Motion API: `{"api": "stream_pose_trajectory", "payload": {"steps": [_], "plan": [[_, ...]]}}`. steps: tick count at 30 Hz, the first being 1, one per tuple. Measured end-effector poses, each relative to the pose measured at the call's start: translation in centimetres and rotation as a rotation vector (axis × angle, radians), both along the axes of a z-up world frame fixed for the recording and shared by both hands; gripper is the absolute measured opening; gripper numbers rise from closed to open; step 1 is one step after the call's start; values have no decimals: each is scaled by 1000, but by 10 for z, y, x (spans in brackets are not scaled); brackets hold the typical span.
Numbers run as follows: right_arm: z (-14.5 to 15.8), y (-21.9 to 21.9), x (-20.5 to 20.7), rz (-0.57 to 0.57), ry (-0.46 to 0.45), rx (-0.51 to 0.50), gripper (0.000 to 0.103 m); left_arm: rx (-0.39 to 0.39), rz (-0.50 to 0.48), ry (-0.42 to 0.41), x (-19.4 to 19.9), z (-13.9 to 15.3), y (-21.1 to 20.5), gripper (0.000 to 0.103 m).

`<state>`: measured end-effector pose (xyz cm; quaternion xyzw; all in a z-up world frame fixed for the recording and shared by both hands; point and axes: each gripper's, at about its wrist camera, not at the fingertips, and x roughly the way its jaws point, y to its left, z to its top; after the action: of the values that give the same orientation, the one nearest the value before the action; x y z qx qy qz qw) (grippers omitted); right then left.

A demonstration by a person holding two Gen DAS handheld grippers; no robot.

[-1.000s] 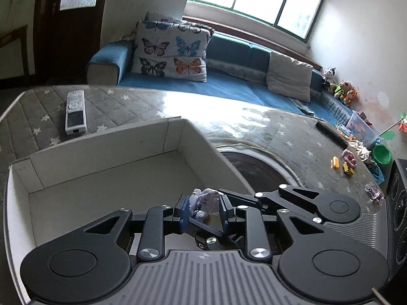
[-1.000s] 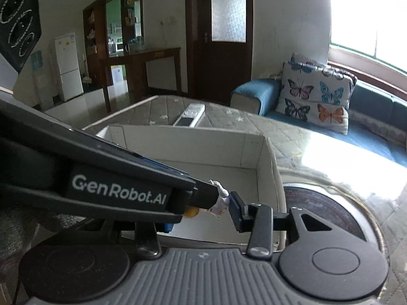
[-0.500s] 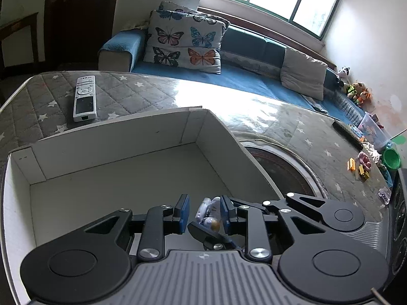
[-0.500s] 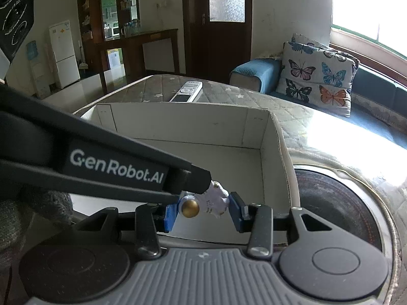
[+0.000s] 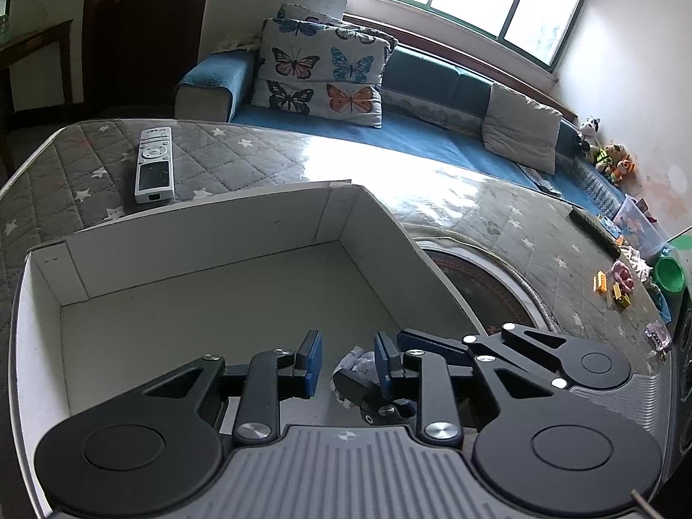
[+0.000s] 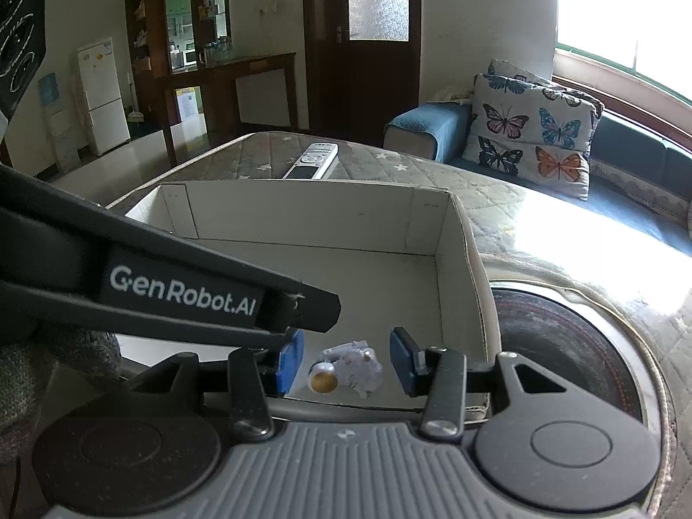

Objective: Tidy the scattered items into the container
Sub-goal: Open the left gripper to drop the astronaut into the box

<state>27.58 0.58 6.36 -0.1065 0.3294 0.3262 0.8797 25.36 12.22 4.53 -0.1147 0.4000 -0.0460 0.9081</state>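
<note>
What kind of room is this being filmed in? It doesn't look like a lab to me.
Most likely a home living room. A long blue sofa with butterfly cushions sits under a window, a TV remote lies on the quilted table cover, and a white fridge shows through a doorway.

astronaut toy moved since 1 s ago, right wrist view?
Yes. The astronaut toy was pinched between the right gripper pads; now the pads stand apart and it lies lower, on the box floor by the near wall.
</note>
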Motion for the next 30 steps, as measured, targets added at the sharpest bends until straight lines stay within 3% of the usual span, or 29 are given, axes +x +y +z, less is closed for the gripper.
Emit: {"api": "stream_pose_trajectory", "payload": {"steps": [10,13,30], "plan": [[19,-12,-19,0,-47,17,52,-5,9,-42,-22,15,-3,29],[24,-16,-29,6,-60,17,60,2,12,-48,-31,17,-6,29],[31,-55,-96,-8,-89,56,67,64,24,-76,-93,19,-27,30]]}}
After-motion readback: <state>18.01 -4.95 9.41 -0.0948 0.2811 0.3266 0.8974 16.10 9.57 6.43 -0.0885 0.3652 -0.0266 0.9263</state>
